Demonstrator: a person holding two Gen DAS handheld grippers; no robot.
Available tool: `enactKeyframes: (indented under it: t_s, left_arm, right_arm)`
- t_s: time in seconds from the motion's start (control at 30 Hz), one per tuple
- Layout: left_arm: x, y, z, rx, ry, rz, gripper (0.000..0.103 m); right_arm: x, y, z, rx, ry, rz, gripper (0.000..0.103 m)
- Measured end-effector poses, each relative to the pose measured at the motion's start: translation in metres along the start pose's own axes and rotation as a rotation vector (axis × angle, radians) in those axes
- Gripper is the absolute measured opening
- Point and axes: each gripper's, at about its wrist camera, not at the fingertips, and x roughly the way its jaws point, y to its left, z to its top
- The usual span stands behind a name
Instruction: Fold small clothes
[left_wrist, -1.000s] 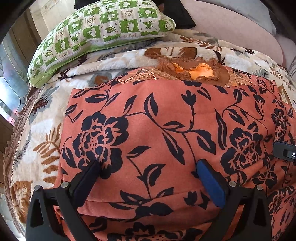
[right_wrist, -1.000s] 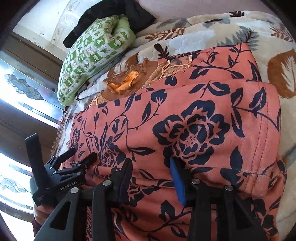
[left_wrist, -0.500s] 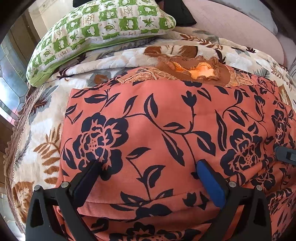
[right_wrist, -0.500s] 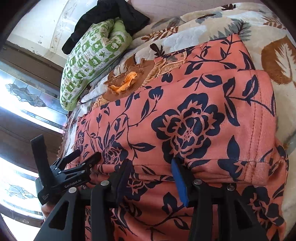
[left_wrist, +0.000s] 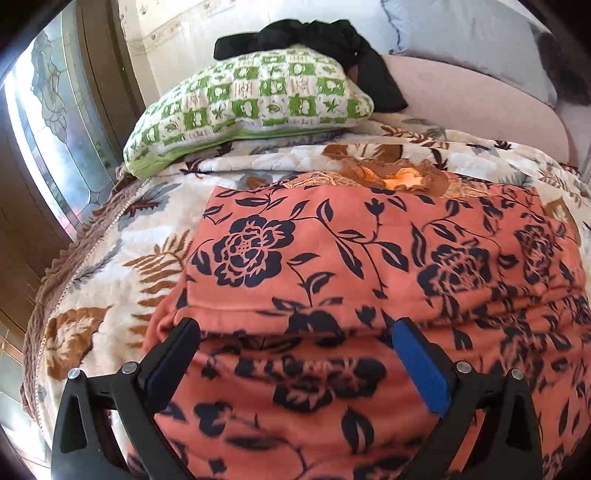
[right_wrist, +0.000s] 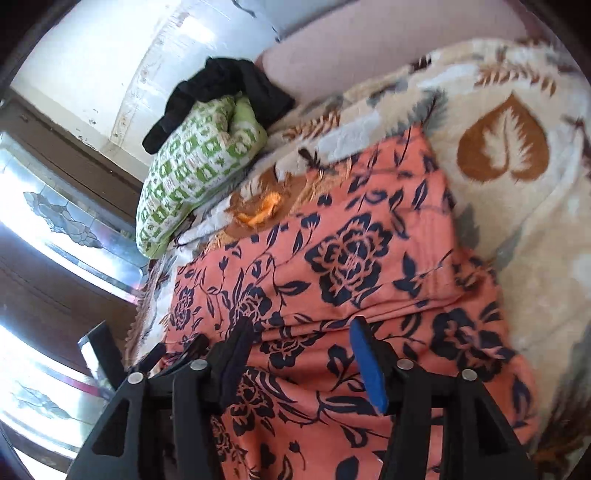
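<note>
An orange garment with a dark floral print lies folded on the bed, its upper layer laid over the lower part; it also shows in the right wrist view. My left gripper is open, its fingers spread just above the near folded edge, holding nothing. My right gripper is open above the same edge further right, holding nothing. The left gripper's body shows at the lower left of the right wrist view.
A brown and orange garment lies beyond the floral one. A green checked pillow with a black cloth on it sits at the back left. The leaf-print blanket covers the bed. A window is at the left.
Both grippers have pulled back and risen from the garment, so more of the room shows. The garment's folded top layer stays in place.
</note>
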Motion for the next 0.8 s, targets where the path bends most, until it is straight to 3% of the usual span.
enactKeyframes:
  t_s: [0.1, 0.17, 0.3, 0.47, 0.57, 0.67, 0.8]
  left_arm:
    - [-0.043, -0.004, -0.016, 0.073, -0.072, -0.041, 0.103]
    - [-0.073, -0.009, -0.022, 0.132, -0.13, -0.064, 0.103]
    - [-0.13, -0.016, -0.025, 0.199, -0.253, -0.104, 0.103]
    - [-0.17, -0.009, -0.026, 0.18, -0.276, -0.16, 0.103]
    - [-0.184, 0.003, -0.034, 0.164, -0.27, -0.176, 0.103]
    - [-0.192, 0.015, -0.045, 0.171, -0.264, -0.164, 0.103]
    - [-0.202, 0.024, -0.058, 0.212, -0.271, -0.116, 0.103]
  right_arm:
    - [-0.056, 0.004, -0.022, -0.072, -0.177, -0.059, 0.074]
    - [-0.09, -0.001, -0.04, -0.087, -0.3, -0.081, 0.085]
    - [-0.137, -0.017, -0.068, -0.093, -0.475, -0.221, 0.088]
    - [-0.177, -0.034, -0.081, -0.058, -0.574, -0.336, 0.088]
    - [-0.19, -0.049, -0.091, 0.011, -0.561, -0.318, 0.088]
    - [-0.195, -0.056, -0.101, 0.051, -0.54, -0.312, 0.088]
    - [-0.196, -0.048, -0.111, 0.01, -0.544, -0.346, 0.088]
